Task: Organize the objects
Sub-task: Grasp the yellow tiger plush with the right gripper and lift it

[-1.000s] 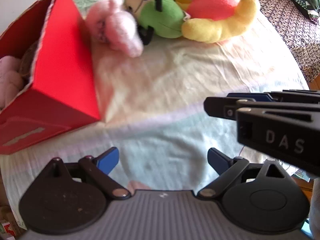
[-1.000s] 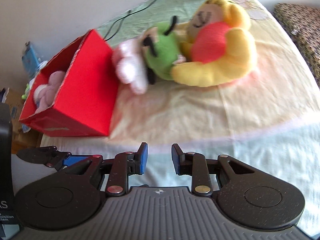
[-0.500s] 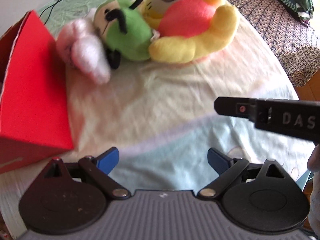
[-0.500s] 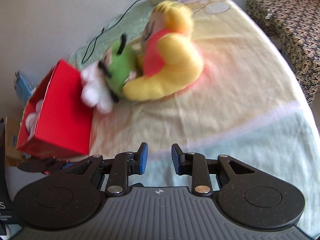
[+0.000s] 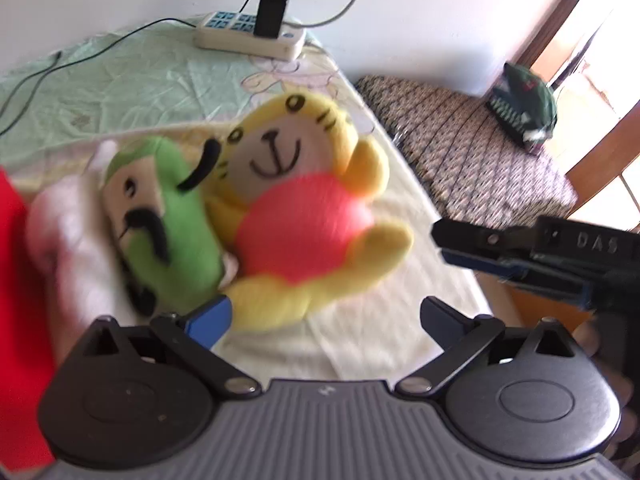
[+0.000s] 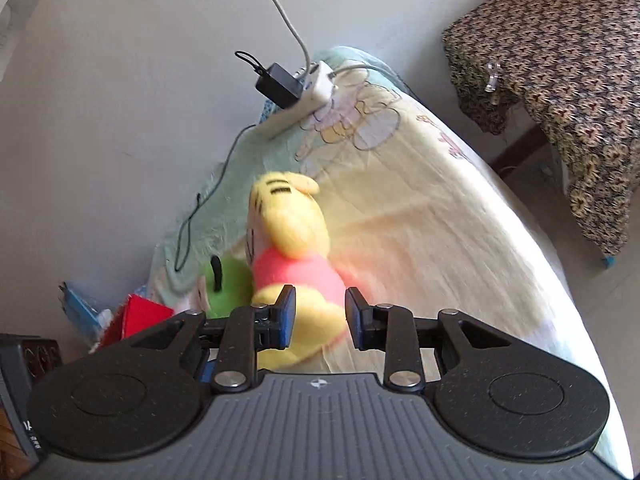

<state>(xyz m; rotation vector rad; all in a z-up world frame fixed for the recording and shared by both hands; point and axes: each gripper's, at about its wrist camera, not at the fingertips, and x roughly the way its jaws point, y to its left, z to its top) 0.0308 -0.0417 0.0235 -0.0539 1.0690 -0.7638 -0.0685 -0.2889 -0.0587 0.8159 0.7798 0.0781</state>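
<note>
Where the left wrist view begins at its left edge, the red box [image 5: 18, 320] fills the border, with a pink plush [image 5: 68, 240] lying just beside it on the bed [image 5: 400, 340]. Next comes the green plush [image 5: 176, 236], pressed against the yellow tiger plush [image 5: 304, 216] with the red belly. The left hand-held gripper [image 5: 326, 318] hangs above the sheet with its fingers spread wide and nothing between them, its left fingertip near the tiger's lower paw. Farther right, the right hand-held gripper [image 6: 320, 312] is parted narrowly and holds nothing; the tiger lies beyond its gap. A power strip [image 5: 250, 36] sits at the bed's far end, and a patterned seat [image 5: 472, 152] stands right of the bed.
</note>
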